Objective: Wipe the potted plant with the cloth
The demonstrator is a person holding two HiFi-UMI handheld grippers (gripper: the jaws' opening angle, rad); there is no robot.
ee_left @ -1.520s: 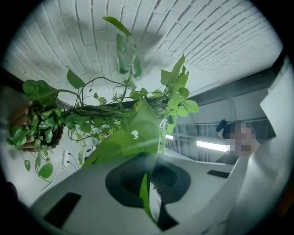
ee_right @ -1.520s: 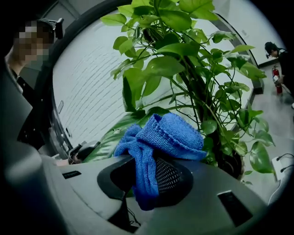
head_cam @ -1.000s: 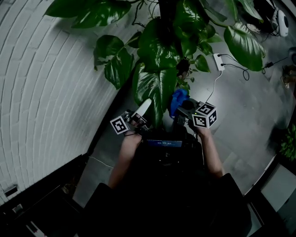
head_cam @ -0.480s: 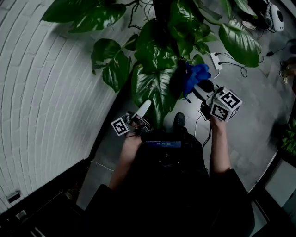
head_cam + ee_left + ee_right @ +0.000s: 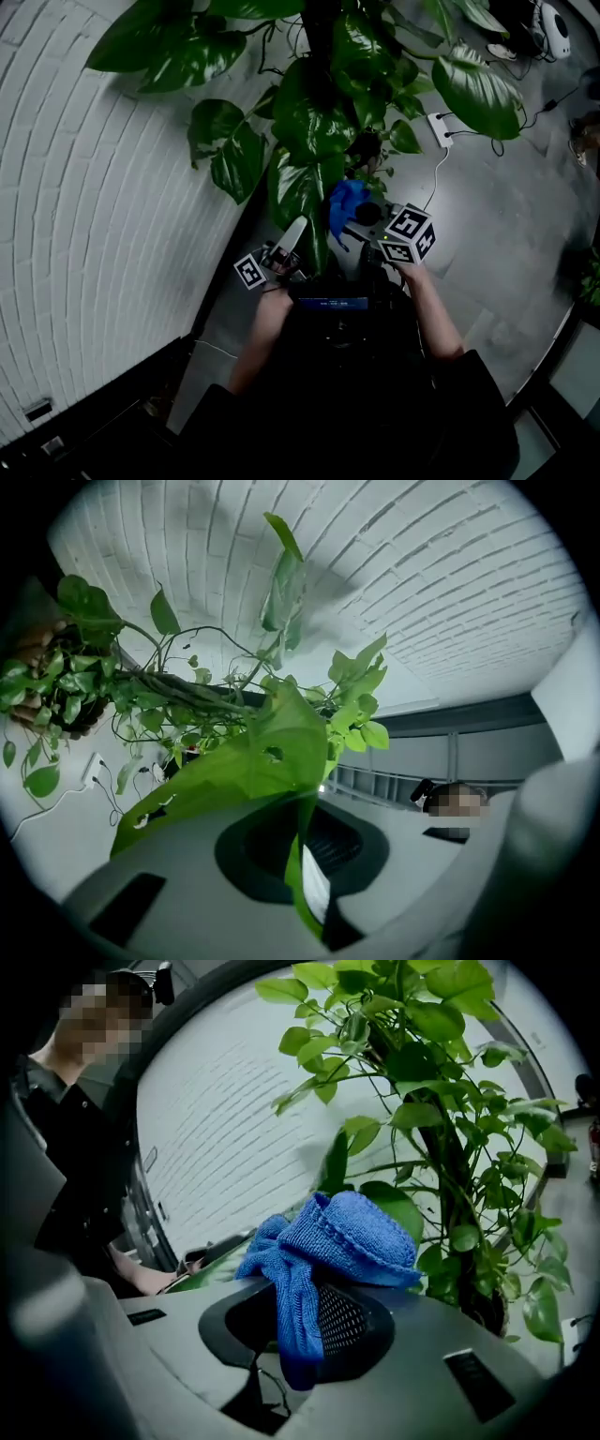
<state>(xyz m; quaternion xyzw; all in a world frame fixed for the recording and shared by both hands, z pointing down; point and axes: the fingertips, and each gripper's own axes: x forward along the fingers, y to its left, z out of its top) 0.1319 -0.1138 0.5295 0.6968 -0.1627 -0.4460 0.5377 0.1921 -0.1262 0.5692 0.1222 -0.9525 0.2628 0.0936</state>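
The potted plant [image 5: 328, 84] stands against the wall, and one large leaf [image 5: 298, 192] hangs toward me. My left gripper [image 5: 289, 242] is shut on that leaf's tip; in the left gripper view the green leaf [image 5: 253, 761] runs edge-on into the closed jaws [image 5: 305, 892]. My right gripper [image 5: 361, 217] is shut on a bunched blue cloth [image 5: 345, 206], which sits just right of the held leaf, against its edge. In the right gripper view the cloth [image 5: 342, 1232] bulges out above the jaws [image 5: 295, 1335], with the plant's stem [image 5: 450, 1166] behind it.
A curved white brick wall [image 5: 103, 187] fills the left side. On the grey floor lie a white power strip [image 5: 439, 128] with cables and a white device [image 5: 553, 28] at the top right. A person in dark clothes [image 5: 75, 1147] is behind the right gripper.
The right gripper swung up and to the right with the cloth, then came back down beside the large leaf. The left gripper kept its hold on the leaf tip.
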